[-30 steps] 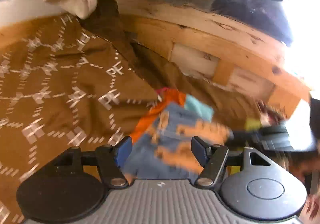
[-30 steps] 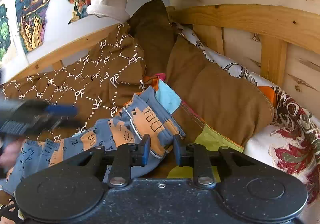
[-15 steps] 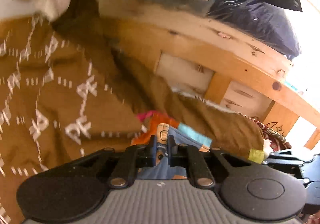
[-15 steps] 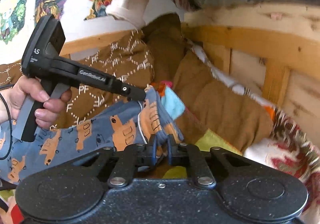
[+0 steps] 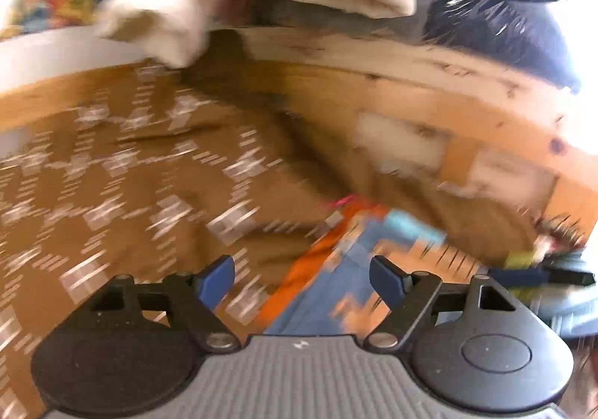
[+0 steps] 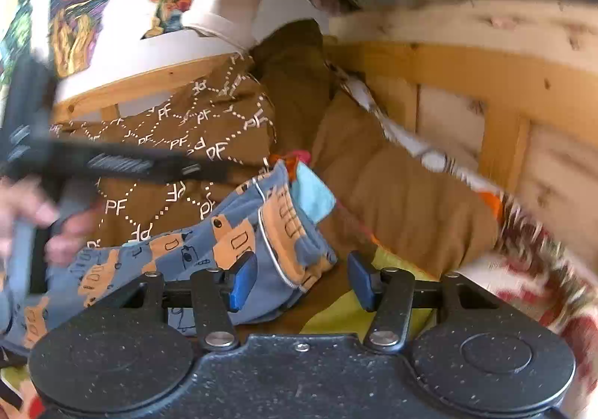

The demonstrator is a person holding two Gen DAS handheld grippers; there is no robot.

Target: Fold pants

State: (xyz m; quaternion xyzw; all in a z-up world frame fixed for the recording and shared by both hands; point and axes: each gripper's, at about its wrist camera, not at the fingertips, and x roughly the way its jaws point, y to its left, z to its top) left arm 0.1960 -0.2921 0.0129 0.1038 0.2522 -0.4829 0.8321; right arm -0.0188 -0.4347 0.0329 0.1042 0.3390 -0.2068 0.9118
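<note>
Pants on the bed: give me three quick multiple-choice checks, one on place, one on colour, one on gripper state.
1. Where do the pants lie?
A. on the brown blanket
B. on the top rail
C. on the floor

2. What colour is the pants' fabric?
A. plain white
B. blue with orange prints
C. black

3. How is the right gripper?
A. shut on the pants
B. out of view
C. open

Key: 1 A, they rest against the brown blanket; 2 B, the print shows clearly; 3 C, its fingers stand apart, like the left gripper.
</note>
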